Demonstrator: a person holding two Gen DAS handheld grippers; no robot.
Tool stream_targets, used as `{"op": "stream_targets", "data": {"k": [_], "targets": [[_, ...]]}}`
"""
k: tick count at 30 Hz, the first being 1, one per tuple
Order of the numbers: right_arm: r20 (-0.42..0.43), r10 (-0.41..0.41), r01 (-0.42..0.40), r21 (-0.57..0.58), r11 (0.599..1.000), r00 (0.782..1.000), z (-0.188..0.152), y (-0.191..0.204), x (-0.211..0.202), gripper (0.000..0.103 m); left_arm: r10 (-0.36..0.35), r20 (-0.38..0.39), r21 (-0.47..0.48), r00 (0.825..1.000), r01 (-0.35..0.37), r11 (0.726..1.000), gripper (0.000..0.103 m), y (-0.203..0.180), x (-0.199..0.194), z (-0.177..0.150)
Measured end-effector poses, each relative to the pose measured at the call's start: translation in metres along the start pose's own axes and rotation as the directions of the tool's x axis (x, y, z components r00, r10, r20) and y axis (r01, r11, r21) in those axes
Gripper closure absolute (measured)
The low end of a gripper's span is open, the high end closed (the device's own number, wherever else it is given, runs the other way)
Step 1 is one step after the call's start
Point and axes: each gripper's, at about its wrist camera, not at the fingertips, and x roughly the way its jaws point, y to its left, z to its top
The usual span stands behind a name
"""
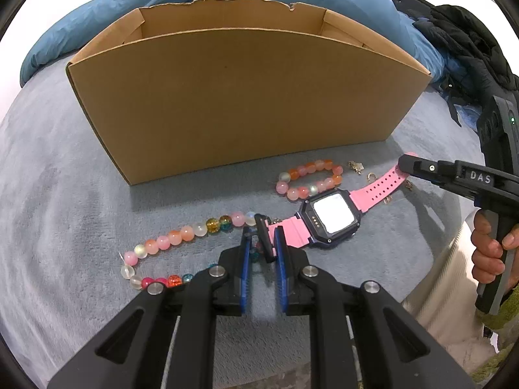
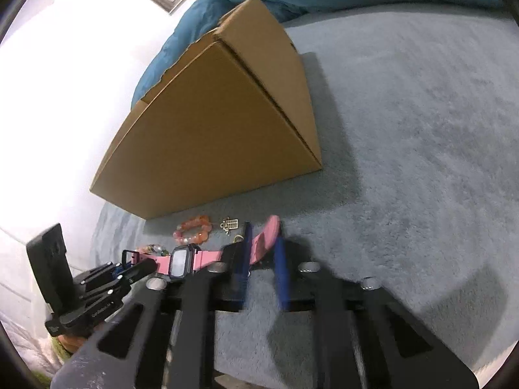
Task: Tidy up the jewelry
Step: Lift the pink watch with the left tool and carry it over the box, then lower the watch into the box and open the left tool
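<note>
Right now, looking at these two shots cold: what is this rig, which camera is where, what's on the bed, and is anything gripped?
No robot here: a person holds a hand-operated two-finger claw in each hand, with a wide-angle camera on each looking along its fingers. One picture comes from the left claw, the other from the right claw.

On the grey blanket stands an open cardboard box. In front of it lie a pink watch, a long bead string, a small bead bracelet and some small gold charms.

Both claws are shut on the watch's pink strap, the left on the buckle end, the right on the holed end.
</note>
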Motion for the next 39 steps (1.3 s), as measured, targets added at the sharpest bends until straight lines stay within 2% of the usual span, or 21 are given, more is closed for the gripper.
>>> {"op": "stream_targets", "data": {"k": [2, 10, 15, 18, 21, 23, 25, 27, 30, 33, 36, 39], "targets": [[0.013, -0.016, 0.016, -0.032, 0.999, 1.000, 0.001, 0.009, 0.000, 0.102, -0.003, 0.009, -0.001, 1.000, 0.003, 1.000, 0.090, 0.000, -0.002, 0.000], [0.054, 0.004, 0.002, -0.118, 0.993, 0.999, 0.006, 0.036, -0.036, 0.102, -0.061, 0.075, 0.007, 0.995, 0.060, 0.998, 0.090, -0.004, -0.033, 0.002], [0.080, 0.011, -0.001, -0.132, 0.991, 0.997, 0.007, 0.051, -0.057, 0.102, -0.101, 0.116, -0.004, 0.988, 0.102, 0.995, 0.090, 0.000, -0.061, 0.007], [0.107, 0.044, -0.028, -0.140, 0.990, 0.993, 0.013, 0.064, -0.071, 0.102, -0.133, 0.151, -0.018, 0.980, 0.138, 0.990, 0.090, 0.005, -0.082, 0.018], [0.146, 0.088, -0.061, -0.178, 0.982, 0.985, 0.029, 0.083, -0.091, 0.102, -0.149, 0.219, -0.015, 0.964, 0.156, 0.988, 0.090, 0.010, -0.107, 0.036], [0.175, 0.123, -0.084, -0.216, 0.973, 0.977, 0.047, 0.097, -0.098, 0.102, -0.151, 0.276, -0.013, 0.949, 0.161, 0.987, 0.090, 0.017, -0.122, 0.057], [0.191, 0.138, -0.090, -0.244, 0.966, 0.972, 0.071, 0.110, -0.094, 0.102, -0.144, 0.301, -0.019, 0.943, 0.157, 0.987, 0.090, 0.023, -0.126, 0.078], [0.199, 0.143, -0.088, -0.263, 0.961, 0.970, 0.095, 0.117, -0.088, 0.102, -0.134, 0.317, -0.019, 0.939, 0.148, 0.989, 0.090, 0.028, -0.122, 0.103], [0.180, 0.127, -0.081, -0.241, 0.967, 0.975, 0.134, 0.118, -0.063, 0.102, -0.124, 0.290, -0.016, 0.949, 0.134, 0.991, 0.090, 0.033, -0.099, 0.147], [0.147, 0.074, -0.042, -0.211, 0.977, 0.986, 0.169, 0.111, -0.021, 0.102, -0.065, 0.261, 0.003, 0.963, 0.067, 0.998, 0.090, 0.035, -0.065, 0.180], [0.097, 0.031, -0.014, -0.174, 0.985, 0.995, 0.186, 0.102, 0.015, 0.102, -0.061, 0.177, -0.037, 0.982, 0.068, 0.997, 0.090, 0.043, -0.025, 0.202], [0.046, -0.031, 0.038, -0.153, 0.987, 0.998, 0.200, 0.090, 0.050, 0.102, -0.032, 0.087, -0.052, 0.996, 0.037, 0.998, 0.090, 0.047, 0.010, 0.216]]}}
